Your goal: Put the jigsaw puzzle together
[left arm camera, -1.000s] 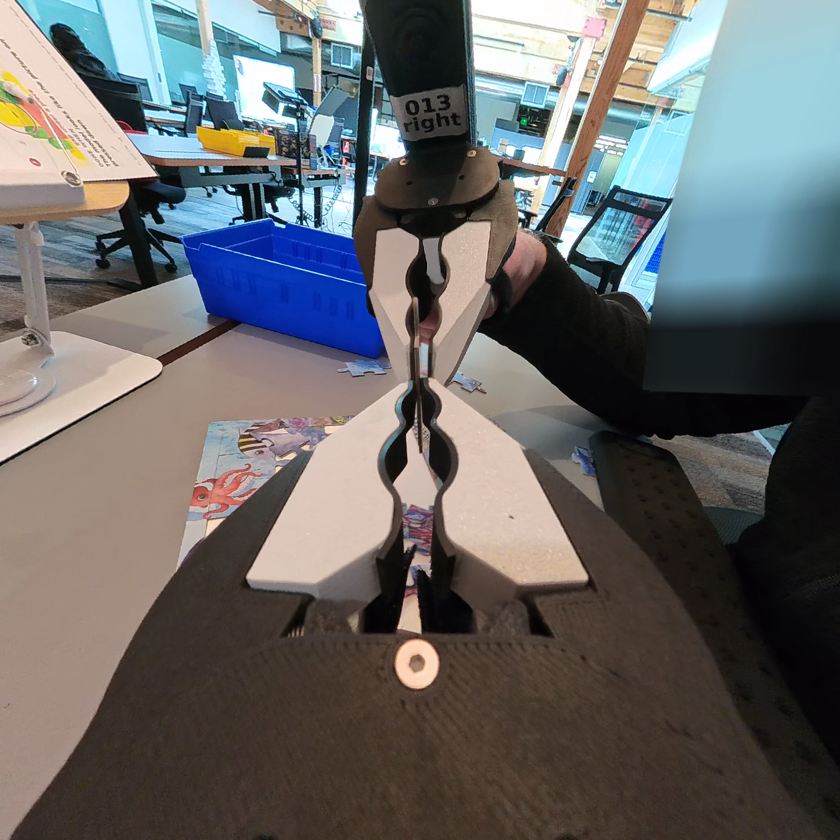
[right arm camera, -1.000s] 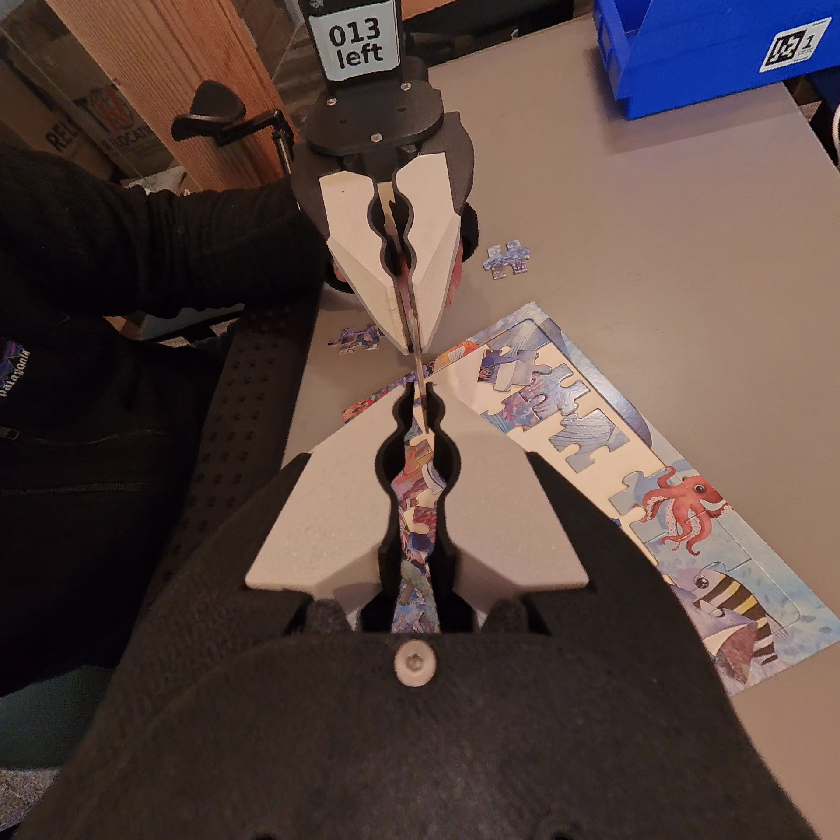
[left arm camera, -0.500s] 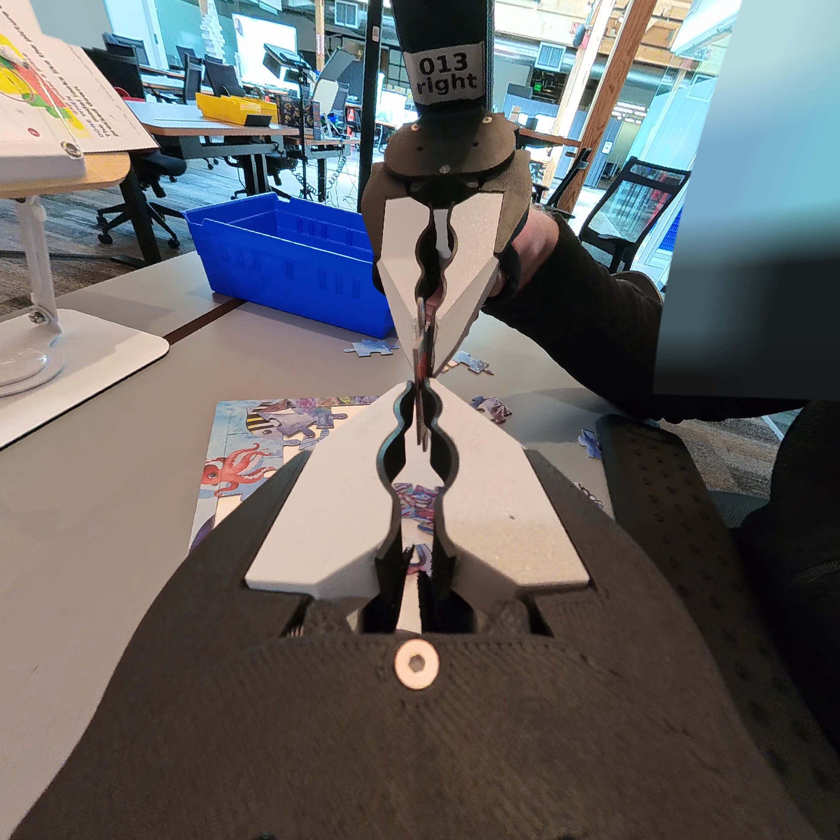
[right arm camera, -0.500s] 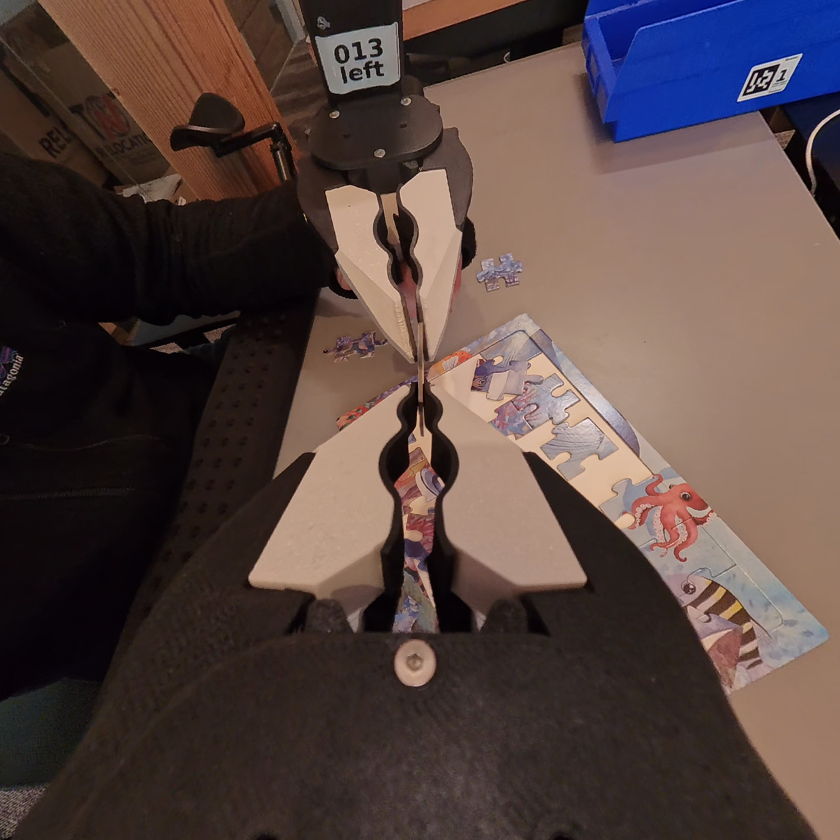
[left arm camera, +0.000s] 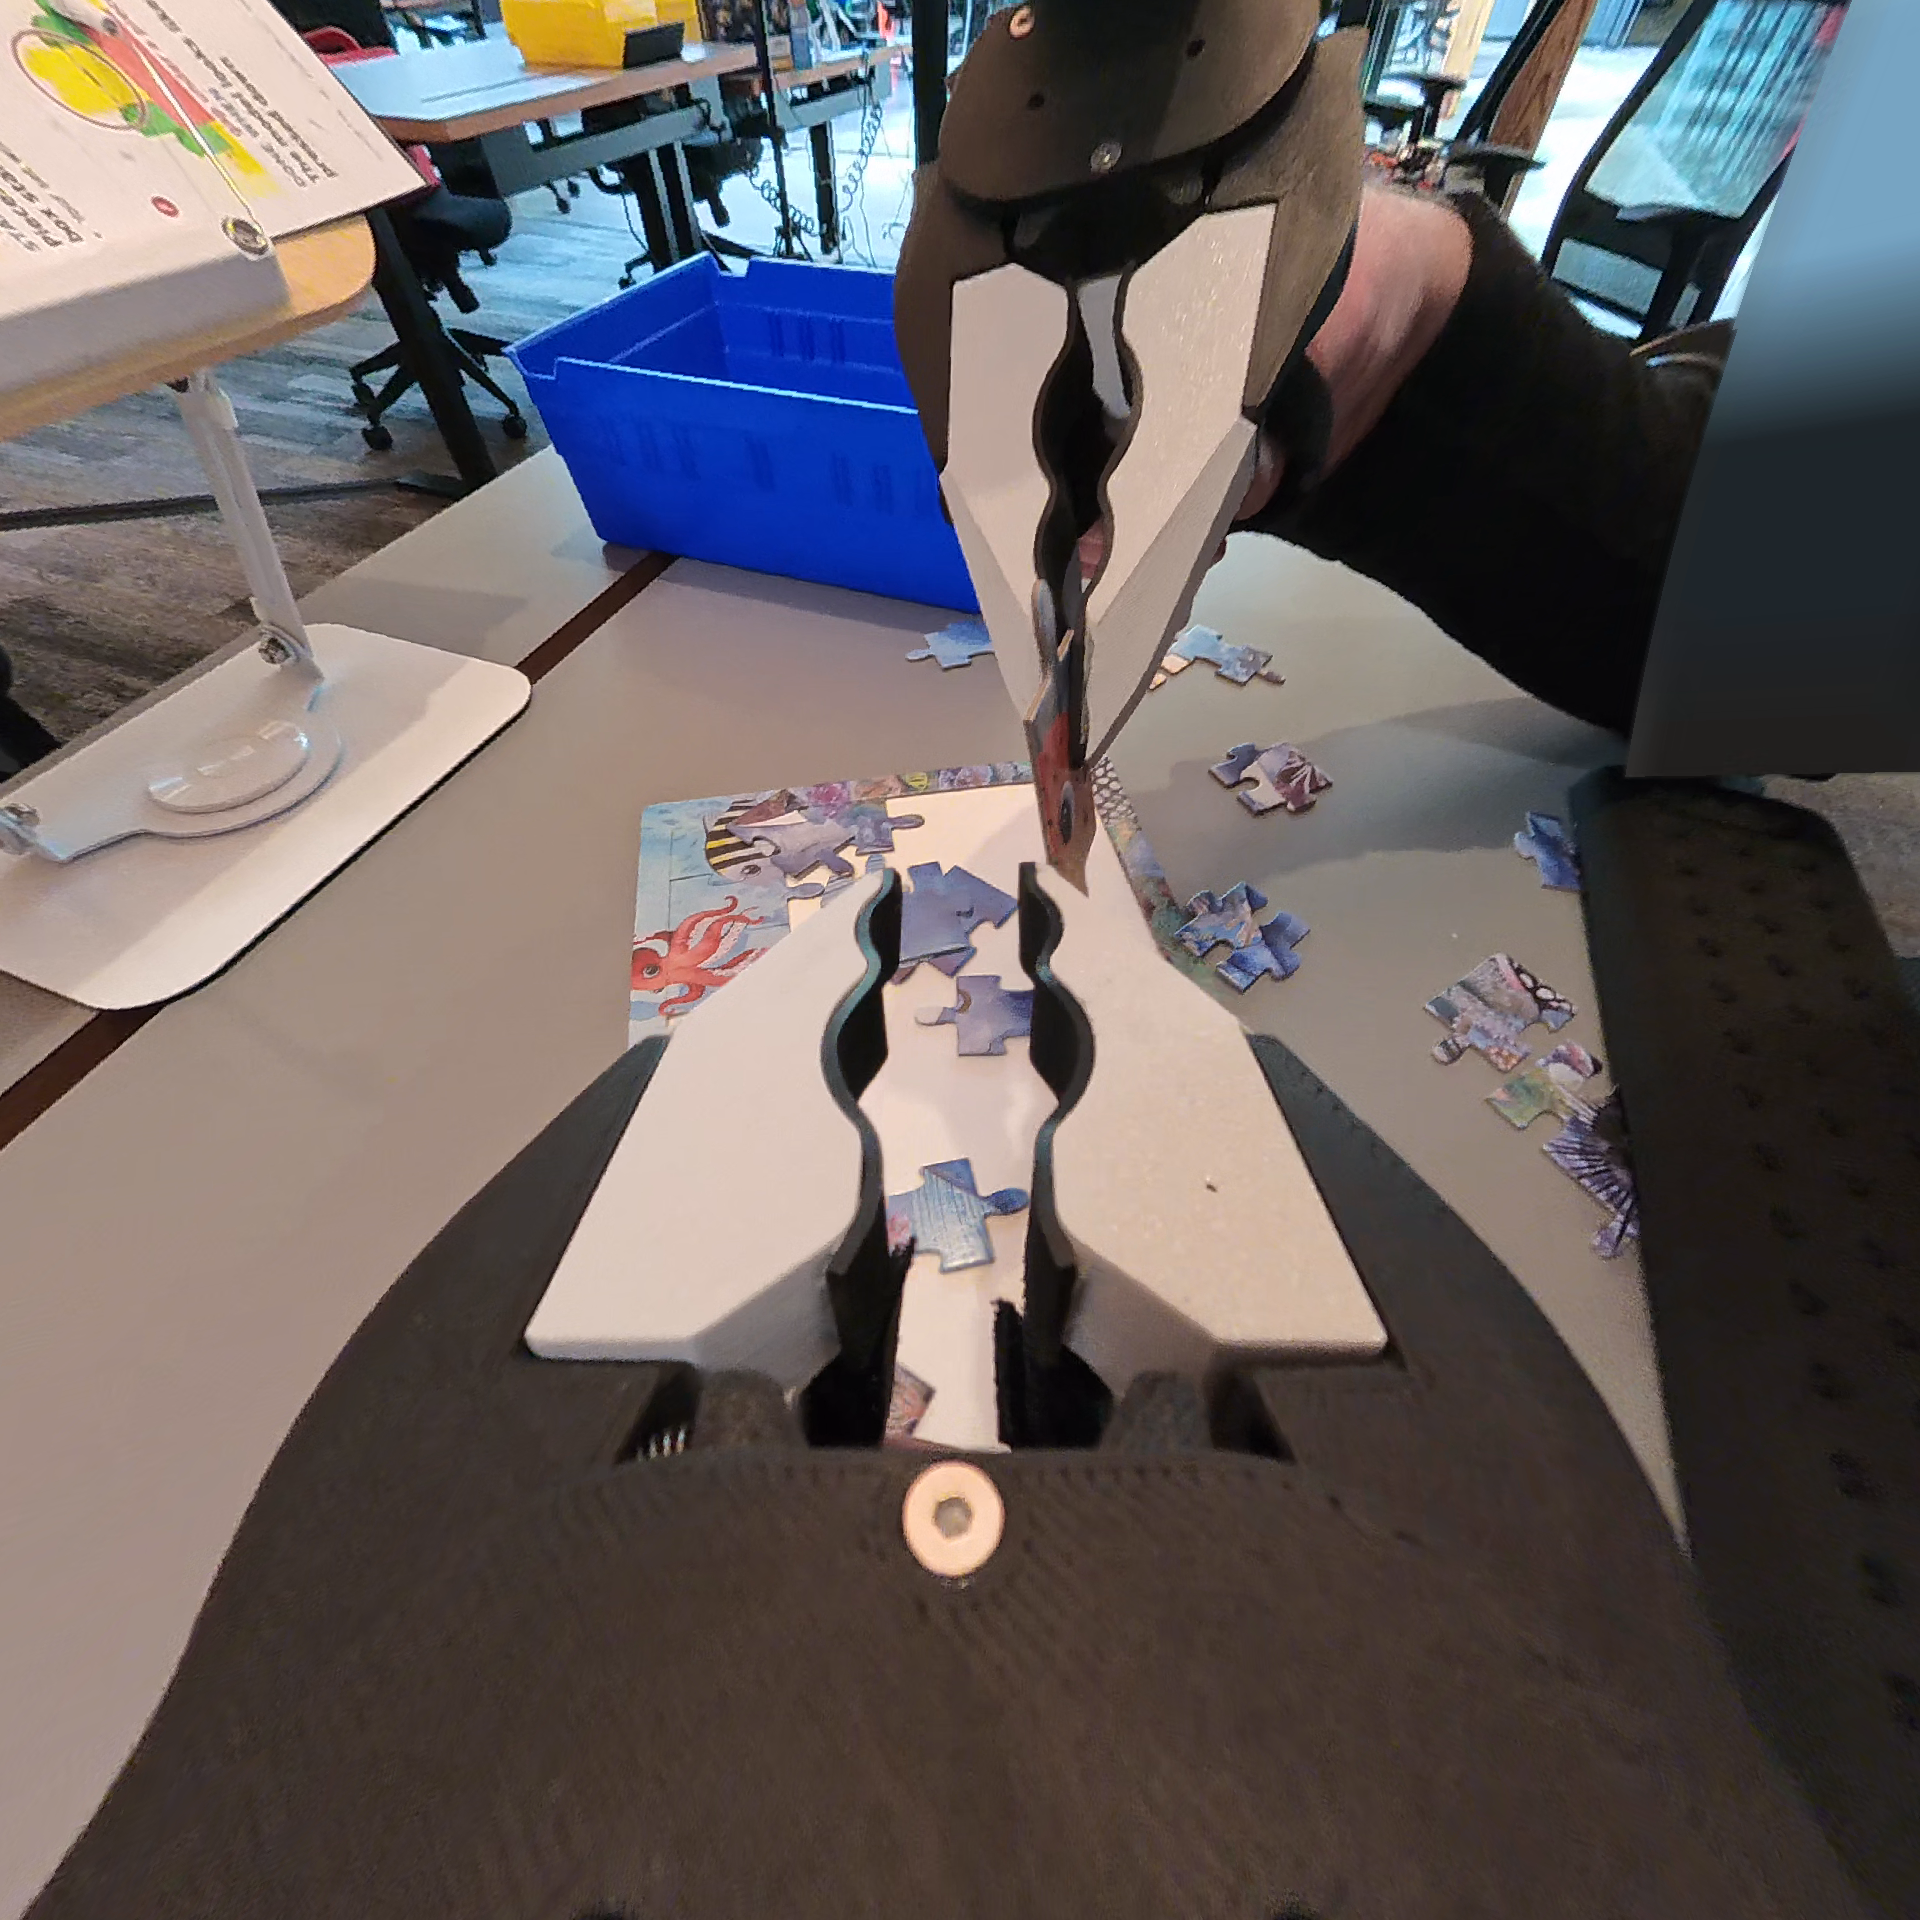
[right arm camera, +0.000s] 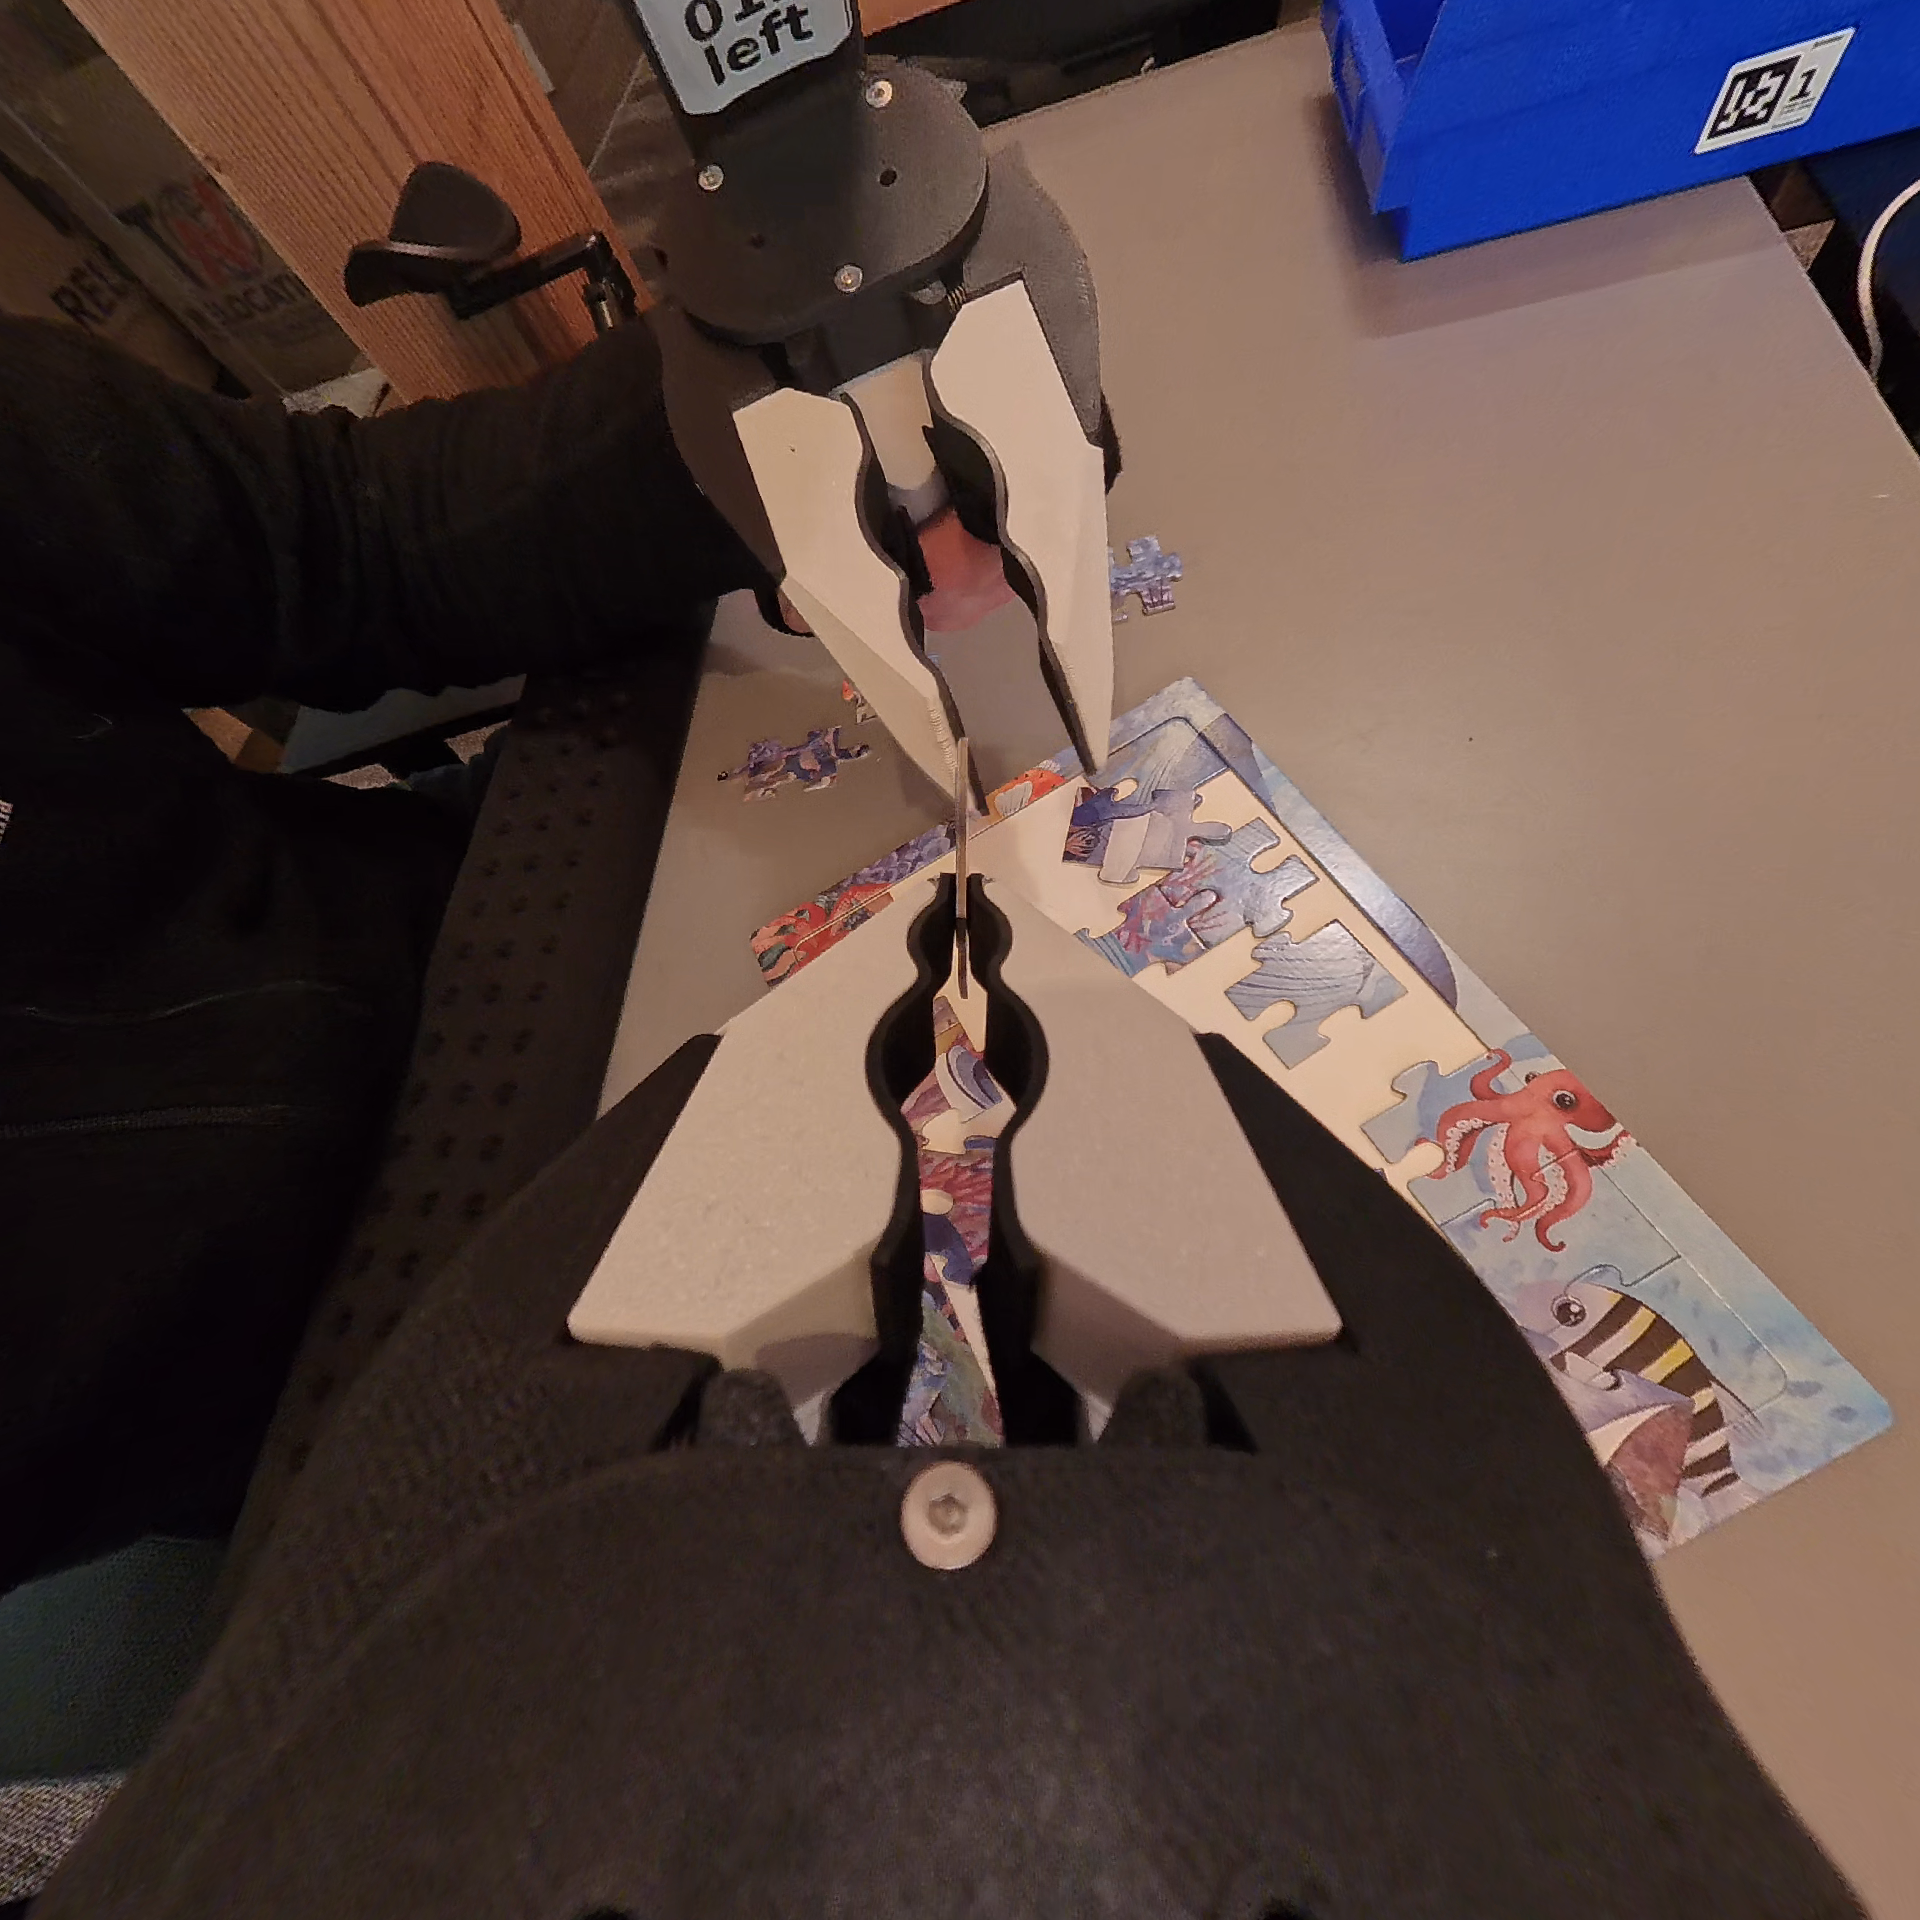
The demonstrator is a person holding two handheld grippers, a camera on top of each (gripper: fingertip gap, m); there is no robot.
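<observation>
Left gripper [left arm camera: 956, 894] has spread and released; right gripper [right arm camera: 961, 894] alone pinches the puzzle piece [left arm camera: 1058, 790], ready for placing.

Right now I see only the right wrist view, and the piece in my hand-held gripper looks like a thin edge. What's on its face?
Observer: In the left wrist view the piece shows a red-orange face with a dark spot.
Operator: Any loose pieces I'm missing?
Observer: Yes, several lie beside the black pad, among them a patterned piece.
Operator: What's past the octopus end of the board?
Observer: A white stand sits on the table there.
</observation>
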